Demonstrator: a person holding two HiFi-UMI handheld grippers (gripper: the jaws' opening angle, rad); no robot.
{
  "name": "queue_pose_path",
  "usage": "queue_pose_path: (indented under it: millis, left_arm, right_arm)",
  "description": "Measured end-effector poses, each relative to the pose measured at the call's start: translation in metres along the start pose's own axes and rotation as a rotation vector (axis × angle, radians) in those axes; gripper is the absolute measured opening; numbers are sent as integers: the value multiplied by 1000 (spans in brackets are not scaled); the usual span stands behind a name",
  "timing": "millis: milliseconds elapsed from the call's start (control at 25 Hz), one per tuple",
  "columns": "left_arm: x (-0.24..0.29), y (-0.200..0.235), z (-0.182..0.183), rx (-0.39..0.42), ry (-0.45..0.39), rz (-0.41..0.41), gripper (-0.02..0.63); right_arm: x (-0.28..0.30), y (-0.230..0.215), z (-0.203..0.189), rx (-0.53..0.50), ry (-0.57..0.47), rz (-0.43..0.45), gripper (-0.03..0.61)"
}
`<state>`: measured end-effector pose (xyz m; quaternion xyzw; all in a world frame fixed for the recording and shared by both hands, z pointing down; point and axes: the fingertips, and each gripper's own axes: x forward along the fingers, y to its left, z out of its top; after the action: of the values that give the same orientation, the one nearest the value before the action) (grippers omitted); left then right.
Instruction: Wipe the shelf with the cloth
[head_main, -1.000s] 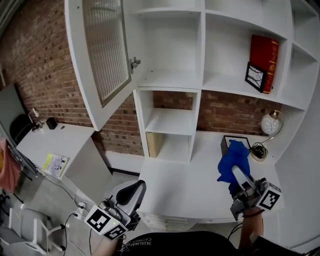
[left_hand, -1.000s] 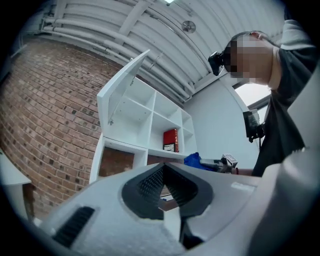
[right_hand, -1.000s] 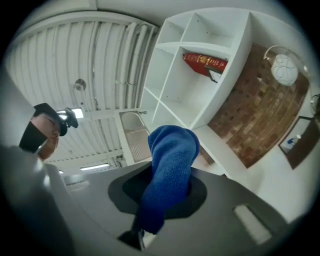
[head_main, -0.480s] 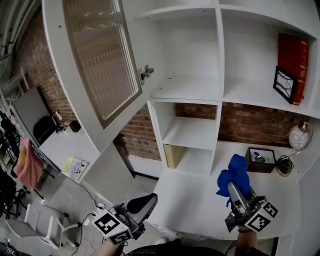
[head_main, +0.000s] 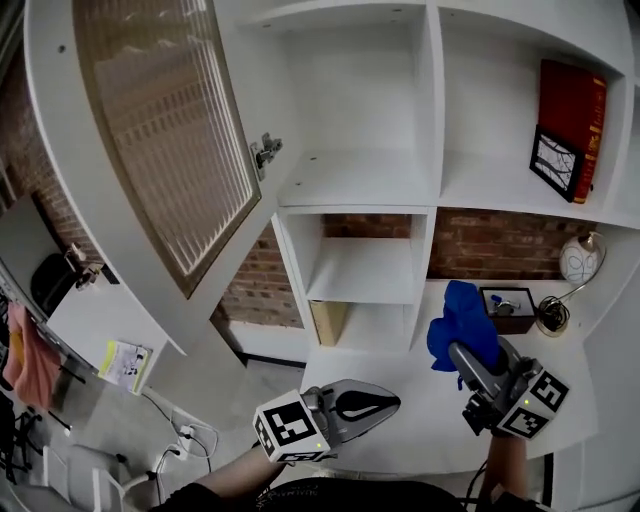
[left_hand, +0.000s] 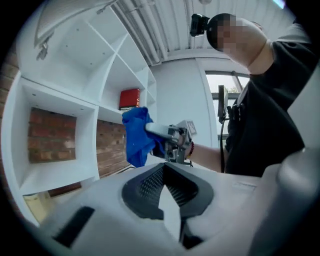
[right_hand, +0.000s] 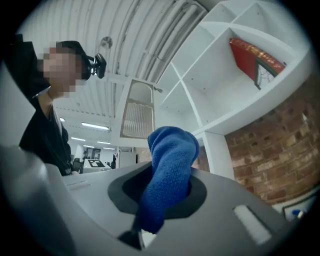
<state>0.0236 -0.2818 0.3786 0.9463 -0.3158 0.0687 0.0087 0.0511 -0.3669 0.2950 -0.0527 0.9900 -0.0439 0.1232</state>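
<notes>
Our right tongs are clamped on the blue cloth. The cloth bunches up out of their tips and is held in the air above the white surface. It sits in front of the shelf and, as far as we can tell, clear of it. Our left tongs hang low over the surface's front edge, tips pressed together with nothing between them. The ribbed glass door stands open to the left.
</notes>
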Motion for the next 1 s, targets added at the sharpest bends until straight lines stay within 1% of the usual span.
queue_pose_path:
  millis: [120, 200, 280, 400, 440, 560, 640, 760, 800, 880, 1000]
  left_arm:
    - [-1, 24, 1, -22, 6, -63, 2]
    - [0, 39, 1, -35, 16, -94, 2]
    - [2, 50, 5, -46, 17, -137, 3]
    - [2, 55, 16, -73, -13, -242, 3]
    - [2, 53, 20, -70, -17, -284, 3]
    - [3, 49, 29, 4, 11, -386, 3]
    - [4, 51, 34, 56, 40, -426, 3]
    - [7, 55, 52, 94, 45, -468, 3]
    - [9, 58, 60, 97, 32, -469, 3]
    - [12, 67, 79, 90, -7, -447, 3]
    - [17, 80, 103, 43, -55, -400, 3]
  right_arm:
    - [35, 7, 29, -122, -3, 28, 57]
    - [59, 6, 50, -223, 23, 3, 57]
    - [85, 0, 74, -288, 35, -47, 57]
    - [126, -7, 106, -300, 38, -115, 57]
    - [139, -8, 115, -303, 45, -135, 57]
    - [178, -12, 139, -330, 88, -203, 57]
    - [208, -15, 147, -364, 163, -212, 57]
    - [254, -27, 143, -416, 330, -206, 58]
    - [267, -34, 140, -425, 381, -209, 58]
    - [290, -49, 134, -438, 462, -221, 60]
    - [316, -76, 125, -463, 561, -250, 60]
